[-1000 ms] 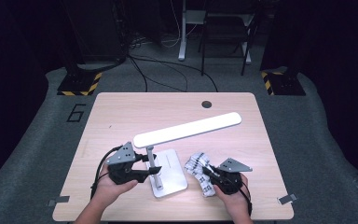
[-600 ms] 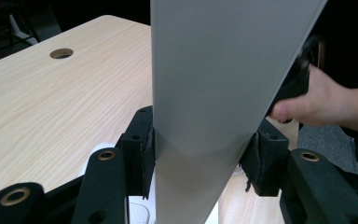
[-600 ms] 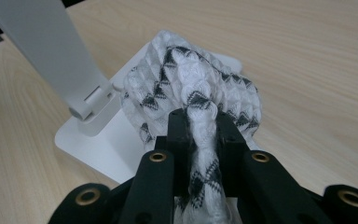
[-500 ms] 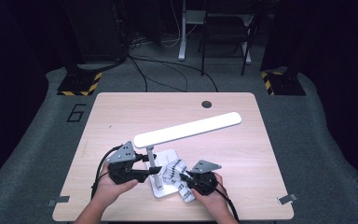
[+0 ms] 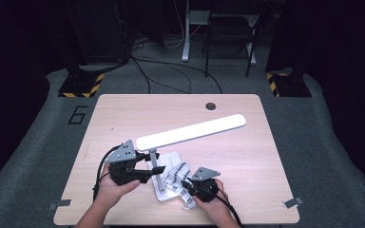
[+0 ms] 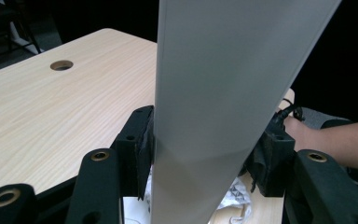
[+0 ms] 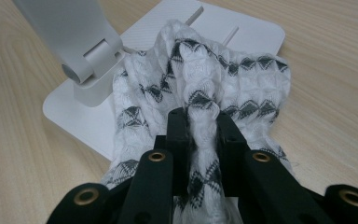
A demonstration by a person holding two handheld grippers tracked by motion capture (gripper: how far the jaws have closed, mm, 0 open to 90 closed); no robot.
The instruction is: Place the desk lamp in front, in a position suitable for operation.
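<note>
The light wooden table (image 5: 247,156) is viewed from above, forward and down; the white flat desk-lamp base (image 7: 242,32) is shared closely by both gripper views.

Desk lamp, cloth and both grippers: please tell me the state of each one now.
Desk lamp: lit, standing on its white base, head angled across the table.
Cloth: bunched, lying partly on the lamp base.
Left gripper: jaws around the lamp arm, just been opening; contact with the arm unclear.
Right gripper: shut, pinching a fold of the cloth.
</note>
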